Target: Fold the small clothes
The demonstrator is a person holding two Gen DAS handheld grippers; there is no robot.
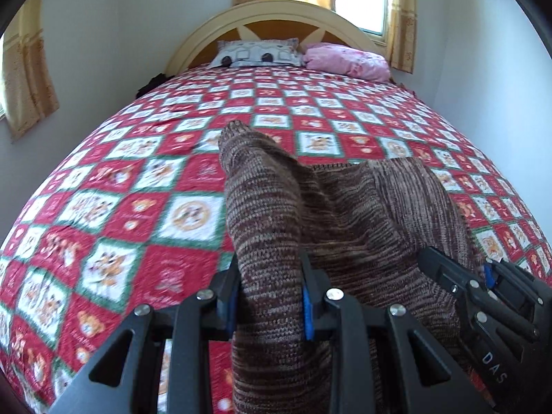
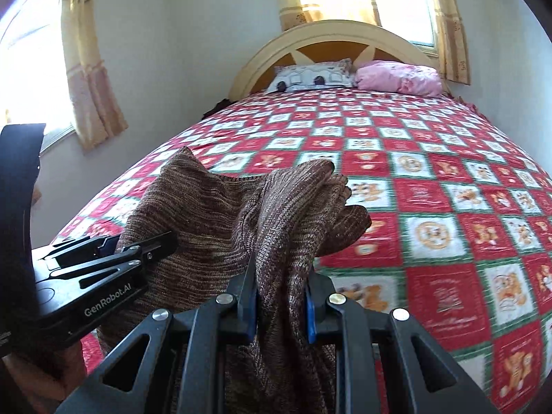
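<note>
Knitted garment (image 1: 345, 214): brown marled yarn with fine darker and lighter horizontal striping, soft and thick, raised off the red, white and green patchwork bed (image 1: 120, 207) and hanging in folds. It is pinched at two bunched spots, one in the left gripper (image 1: 270, 296) and one in the right gripper (image 2: 281, 296), with the fabric sagging between them and draping below both. A narrow sleeve-like end sticks up and away on the left side; on the right a bunched, doubled-over end droops toward the bedspread
</note>
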